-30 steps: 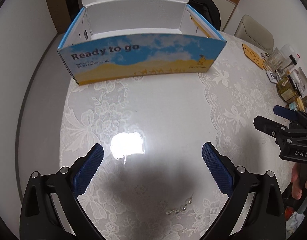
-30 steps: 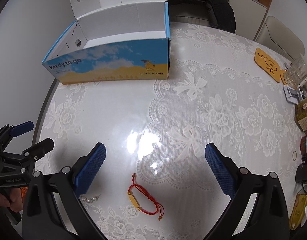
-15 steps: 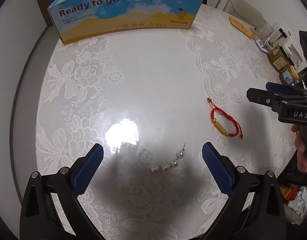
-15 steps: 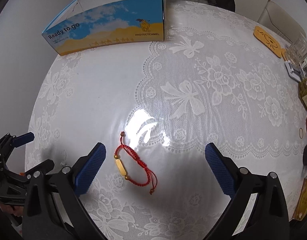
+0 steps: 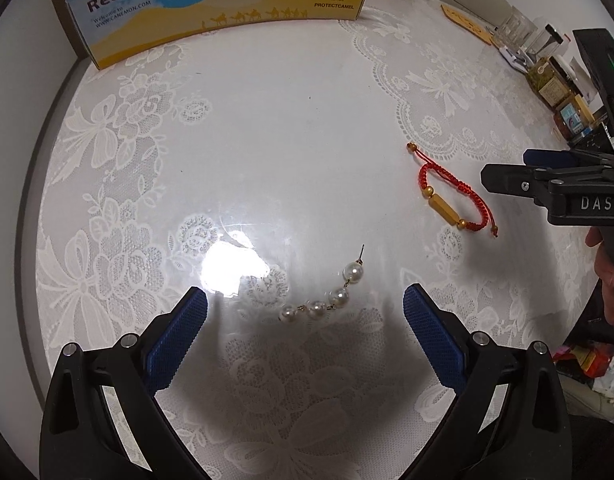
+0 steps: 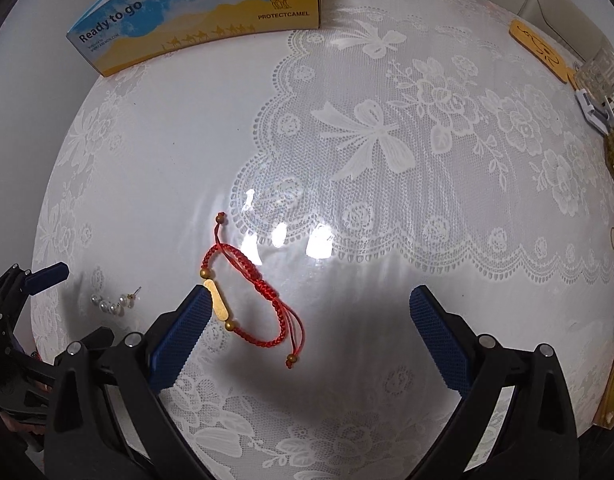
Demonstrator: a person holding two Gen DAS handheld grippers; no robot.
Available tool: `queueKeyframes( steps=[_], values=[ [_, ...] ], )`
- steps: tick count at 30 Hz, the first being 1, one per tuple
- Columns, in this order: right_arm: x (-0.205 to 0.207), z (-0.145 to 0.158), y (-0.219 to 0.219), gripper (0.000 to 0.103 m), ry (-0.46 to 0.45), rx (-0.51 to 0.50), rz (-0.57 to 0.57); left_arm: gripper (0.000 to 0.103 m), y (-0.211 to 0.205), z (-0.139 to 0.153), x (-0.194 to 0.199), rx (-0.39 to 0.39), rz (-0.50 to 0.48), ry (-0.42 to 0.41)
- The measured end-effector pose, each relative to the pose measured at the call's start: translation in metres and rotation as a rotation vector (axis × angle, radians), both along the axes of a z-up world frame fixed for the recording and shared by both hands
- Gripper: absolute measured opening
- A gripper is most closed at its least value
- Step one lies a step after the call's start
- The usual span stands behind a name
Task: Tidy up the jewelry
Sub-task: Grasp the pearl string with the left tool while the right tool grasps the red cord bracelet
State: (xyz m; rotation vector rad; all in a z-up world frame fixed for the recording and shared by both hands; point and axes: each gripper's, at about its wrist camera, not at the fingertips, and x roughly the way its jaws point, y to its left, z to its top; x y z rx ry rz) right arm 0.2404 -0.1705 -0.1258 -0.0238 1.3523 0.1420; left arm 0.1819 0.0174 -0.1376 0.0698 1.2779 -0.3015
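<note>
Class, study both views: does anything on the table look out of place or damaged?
Nothing looks damaged. The pearl earring and red bracelet lie loose on the lace cloth, not in the box.

Glossy pearl earring (image 5: 327,300), braided red cord bracelet (image 6: 255,292), lace tablecloth (image 5: 427,80) under shiny film

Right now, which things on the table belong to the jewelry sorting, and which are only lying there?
For the job:
- pearl earring
- red bracelet
- printed box, the likely container
- left hand-held gripper and right hand-held gripper, both open

Just lying about:
- wooden coaster
- jars and bottles at the table's edge
- lace tablecloth
</note>
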Motion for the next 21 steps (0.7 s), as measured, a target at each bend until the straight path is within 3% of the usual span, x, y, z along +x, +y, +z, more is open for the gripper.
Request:
queueKeyframes(
  steps=[4,9,12,21],
  values=[
    [-0.001,-0.007,0.004,0.09,0.018,-0.001,0.011,0.081,-0.001,-0.011,0.001,-0.003,-0.015,0.023],
    [-0.001,-0.011,0.013,0.089,0.023,0.01,0.028,0.073,-0.004,-0.011,-0.003,0.004,-0.047,0.01],
    [-0.001,-0.016,0.022,0.082,0.037,0.002,0.057,0.066,-0.001,-0.01,-0.005,0.004,-0.047,0.002],
    [-0.005,-0.026,0.038,0.064,0.062,-0.011,0.106,0.026,0.006,-0.007,-0.014,-0.05,-0.094,0.015]
  ],
)
